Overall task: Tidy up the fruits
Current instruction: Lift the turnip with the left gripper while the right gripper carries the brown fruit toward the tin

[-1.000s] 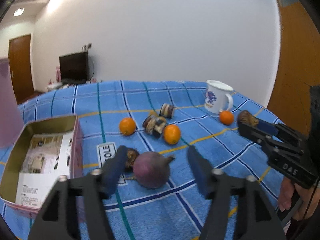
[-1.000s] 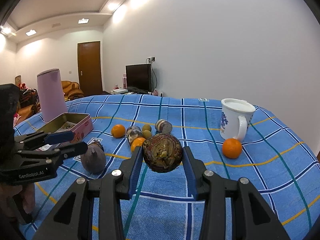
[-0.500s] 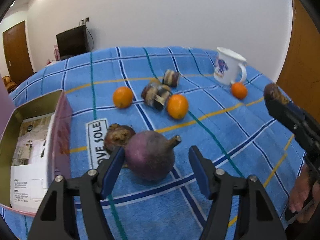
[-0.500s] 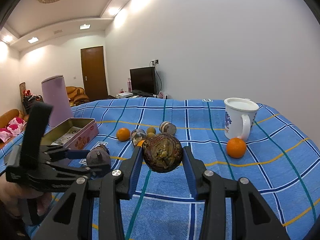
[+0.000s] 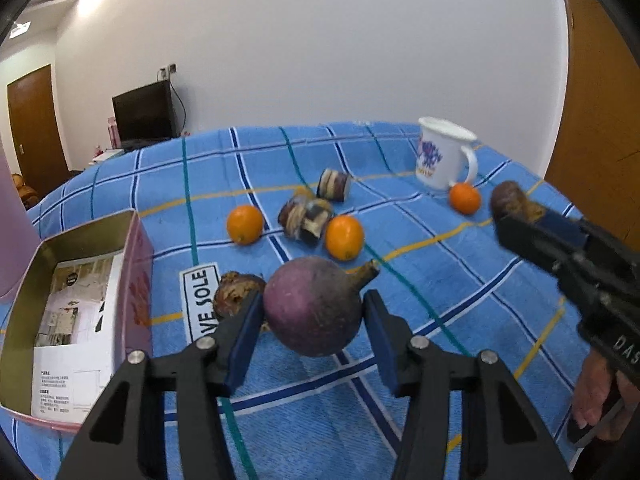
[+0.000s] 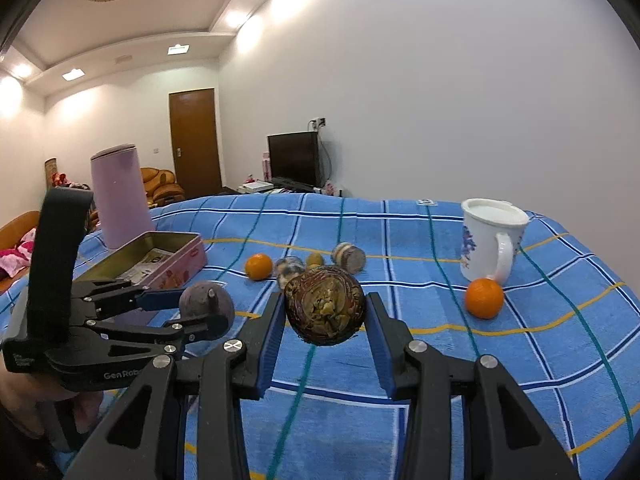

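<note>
Fruits are being gripped: left gripper (image 5: 314, 320) jaws closing around a purple fruit (image 5: 316, 306), right gripper (image 6: 325, 330) jaws pinching a brown fruit (image 6: 325, 306).

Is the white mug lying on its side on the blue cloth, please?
No, the white mug stands upright on the blue cloth.

left gripper (image 5: 314, 330) jaws closing on purple fruit (image 5: 314, 306), blue checked cloth (image 5: 400, 400)

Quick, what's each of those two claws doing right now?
Left gripper: fingers closing on the purple round fruit.
Right gripper: closed, holding the brown wrinkled fruit above the cloth.
</note>
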`<state>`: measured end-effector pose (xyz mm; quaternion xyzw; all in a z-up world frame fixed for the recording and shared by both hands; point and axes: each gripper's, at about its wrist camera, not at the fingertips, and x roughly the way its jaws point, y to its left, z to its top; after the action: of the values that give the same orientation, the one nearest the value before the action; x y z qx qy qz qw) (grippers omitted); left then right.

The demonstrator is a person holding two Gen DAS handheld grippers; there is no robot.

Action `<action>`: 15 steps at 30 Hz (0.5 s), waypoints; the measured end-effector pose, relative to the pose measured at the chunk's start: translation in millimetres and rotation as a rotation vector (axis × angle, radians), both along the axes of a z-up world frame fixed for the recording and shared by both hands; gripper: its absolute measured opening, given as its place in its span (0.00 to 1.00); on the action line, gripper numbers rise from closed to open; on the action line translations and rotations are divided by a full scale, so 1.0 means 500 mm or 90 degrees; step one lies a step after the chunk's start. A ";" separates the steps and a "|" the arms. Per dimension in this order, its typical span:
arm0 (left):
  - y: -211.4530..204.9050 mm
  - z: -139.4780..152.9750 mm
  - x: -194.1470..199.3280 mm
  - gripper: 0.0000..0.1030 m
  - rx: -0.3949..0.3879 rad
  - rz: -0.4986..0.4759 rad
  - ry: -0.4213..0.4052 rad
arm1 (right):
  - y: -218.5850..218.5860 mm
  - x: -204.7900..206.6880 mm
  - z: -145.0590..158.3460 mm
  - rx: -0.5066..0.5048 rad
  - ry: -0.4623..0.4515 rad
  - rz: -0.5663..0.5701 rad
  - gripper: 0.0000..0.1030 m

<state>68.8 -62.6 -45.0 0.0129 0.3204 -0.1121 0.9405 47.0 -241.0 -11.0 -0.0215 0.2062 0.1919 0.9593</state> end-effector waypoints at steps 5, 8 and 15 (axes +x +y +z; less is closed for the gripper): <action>0.018 0.015 -0.013 0.51 -0.005 0.019 -0.026 | 0.024 0.001 0.015 0.001 -0.002 0.017 0.41; 0.038 0.031 -0.025 0.51 -0.017 0.029 -0.046 | 0.042 0.003 0.025 0.002 -0.002 0.030 0.41; 0.079 0.056 -0.040 0.51 -0.023 0.052 -0.074 | 0.090 0.011 0.051 0.007 0.001 0.070 0.41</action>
<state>49.0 -23.0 -16.9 -0.0106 0.2635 -0.0782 0.9614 52.3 -196.1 14.5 -0.0271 0.2044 0.2453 0.9473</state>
